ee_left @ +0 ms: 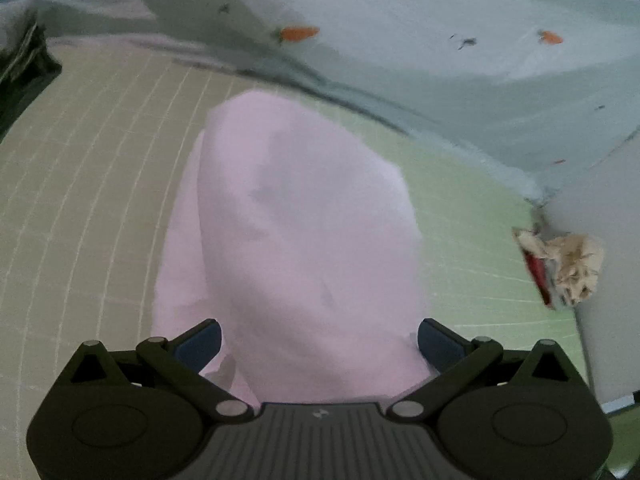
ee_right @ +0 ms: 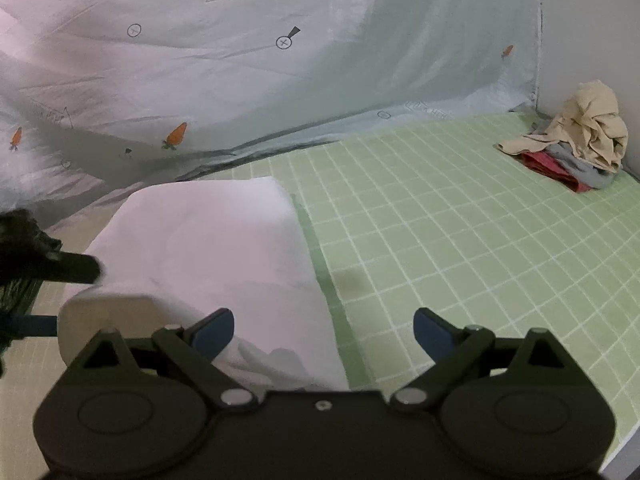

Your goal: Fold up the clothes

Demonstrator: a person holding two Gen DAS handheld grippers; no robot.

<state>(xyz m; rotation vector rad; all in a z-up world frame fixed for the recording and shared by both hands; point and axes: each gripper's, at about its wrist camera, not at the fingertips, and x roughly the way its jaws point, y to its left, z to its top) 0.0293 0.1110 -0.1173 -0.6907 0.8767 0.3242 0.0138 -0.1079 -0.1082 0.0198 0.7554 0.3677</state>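
A folded pale pink garment (ee_left: 296, 232) lies on the green checked mat (ee_left: 472, 280). In the left wrist view it fills the middle and runs down between the jaws of my left gripper (ee_left: 320, 340), which stand wide open on either side of it. In the right wrist view the same garment (ee_right: 208, 248) lies left of centre, with a rolled edge at its near left. My right gripper (ee_right: 324, 328) is open above the garment's near right edge, its right pad over bare mat (ee_right: 460, 240). A dark finger (ee_right: 76, 270) of the left gripper reaches in from the left edge.
A pale sheet printed with carrots (ee_right: 280, 80) rises behind the mat. A heap of beige, grey and red clothes (ee_right: 576, 140) sits in the far right corner against a wall, also seen as a heap (ee_left: 568, 264) in the left wrist view.
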